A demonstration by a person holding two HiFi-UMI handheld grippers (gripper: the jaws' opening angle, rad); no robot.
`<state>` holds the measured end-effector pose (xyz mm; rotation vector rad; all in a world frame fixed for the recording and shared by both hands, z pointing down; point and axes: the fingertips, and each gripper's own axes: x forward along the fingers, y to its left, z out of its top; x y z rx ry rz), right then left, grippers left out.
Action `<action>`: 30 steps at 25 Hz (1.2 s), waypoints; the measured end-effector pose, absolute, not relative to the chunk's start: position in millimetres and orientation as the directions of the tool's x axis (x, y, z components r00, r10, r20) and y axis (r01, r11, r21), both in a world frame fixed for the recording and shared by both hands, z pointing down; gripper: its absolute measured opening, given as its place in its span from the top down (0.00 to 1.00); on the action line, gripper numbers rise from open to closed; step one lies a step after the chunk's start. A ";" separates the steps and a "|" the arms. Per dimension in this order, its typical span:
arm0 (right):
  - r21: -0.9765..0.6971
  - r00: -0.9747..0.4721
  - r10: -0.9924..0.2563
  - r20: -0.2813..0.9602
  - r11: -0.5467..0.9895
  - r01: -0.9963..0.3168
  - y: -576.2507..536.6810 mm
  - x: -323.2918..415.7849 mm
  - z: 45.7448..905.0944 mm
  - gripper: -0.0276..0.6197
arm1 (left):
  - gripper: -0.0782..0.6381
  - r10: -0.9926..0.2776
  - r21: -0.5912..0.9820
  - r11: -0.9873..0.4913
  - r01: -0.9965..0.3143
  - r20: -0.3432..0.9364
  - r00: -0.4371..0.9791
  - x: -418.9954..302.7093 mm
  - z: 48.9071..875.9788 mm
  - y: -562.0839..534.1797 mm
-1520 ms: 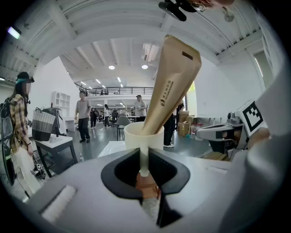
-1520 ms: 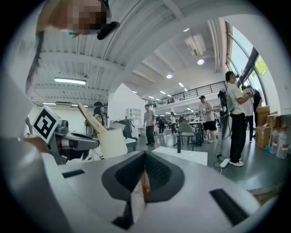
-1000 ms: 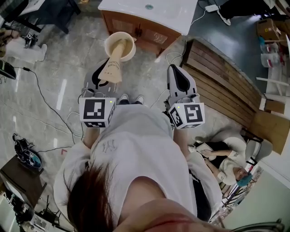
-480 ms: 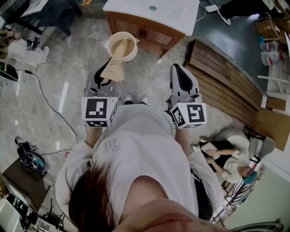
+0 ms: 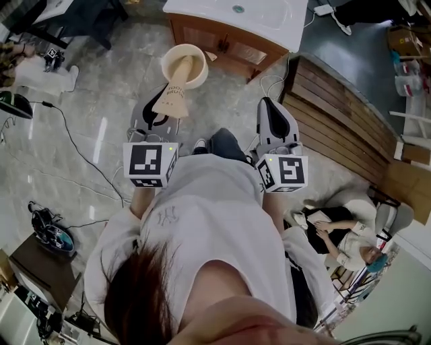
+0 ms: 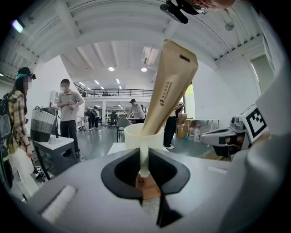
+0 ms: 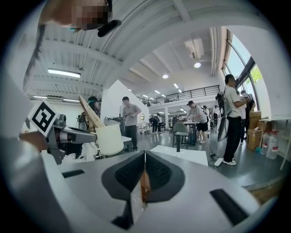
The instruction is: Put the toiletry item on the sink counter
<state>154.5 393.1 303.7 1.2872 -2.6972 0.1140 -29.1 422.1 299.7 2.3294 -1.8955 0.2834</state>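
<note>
Ahead of me, low in the head view, my left gripper (image 5: 153,120) is clamped on a cream cup (image 5: 184,65), with a thin cream part of the cup pinched between its 2 jaws. A tan paper packet (image 5: 172,96) stands tilted inside the cup, leaning back toward the gripper. Its dark print reads "TOOTH BRUSH" as far as I can make out. Cup and packet hang over the grey floor (image 5: 81,101), short of the sink bench (image 5: 269,20), whose white top sits on a wooden cabinet (image 5: 229,47). My right gripper (image 5: 271,111) holds nothing, its jaws pressed together, well apart from the cup.
</note>
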 end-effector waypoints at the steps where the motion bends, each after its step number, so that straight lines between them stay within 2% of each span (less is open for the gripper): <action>1: -0.004 -0.622 -0.764 0.172 0.631 -0.776 390.4 152.6 304.8 0.94 | 0.82 -0.955 -0.020 -0.204 -0.979 0.226 0.194 -30.9 300.6 419.7; 30: -0.010 -0.714 -0.679 0.172 0.723 -0.690 178.6 154.0 305.8 0.94 | 0.82 -0.973 -0.004 -0.058 -0.998 0.226 0.055 -28.9 304.4 233.6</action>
